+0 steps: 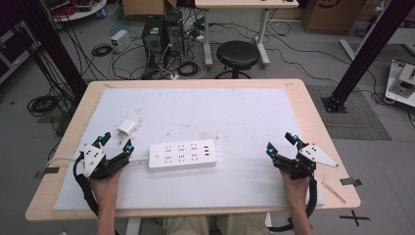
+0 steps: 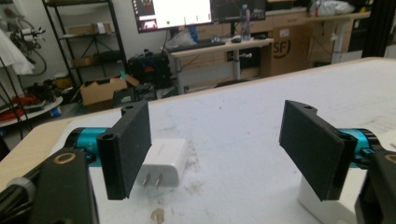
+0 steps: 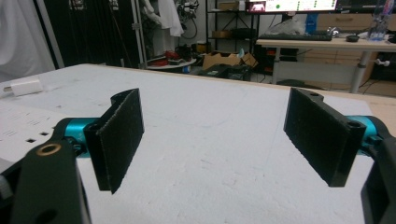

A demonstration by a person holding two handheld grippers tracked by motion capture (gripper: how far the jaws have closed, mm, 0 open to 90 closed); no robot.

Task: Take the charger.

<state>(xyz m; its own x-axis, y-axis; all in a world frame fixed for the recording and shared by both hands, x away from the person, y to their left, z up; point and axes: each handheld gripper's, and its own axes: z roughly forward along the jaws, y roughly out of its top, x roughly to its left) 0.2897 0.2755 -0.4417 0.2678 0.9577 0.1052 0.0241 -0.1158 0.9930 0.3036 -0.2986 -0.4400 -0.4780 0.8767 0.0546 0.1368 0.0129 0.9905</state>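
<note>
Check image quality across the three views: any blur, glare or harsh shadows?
High view: even, soft light, white rectangular power strip sharp. Left gripper view: small white plug adapter readable, background monitor blown out. Right gripper view: near black jaws soft-edged, no glare.

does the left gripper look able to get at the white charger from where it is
Probably yes. The left gripper sits just short of the charger with its jaws open and nothing between them. The charger lies loose on the mat, apart from the power strip.

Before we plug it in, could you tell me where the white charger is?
In the high view, the white charger lies left of centre on the mat, just beyond the left gripper and up-left of the power strip.
</note>
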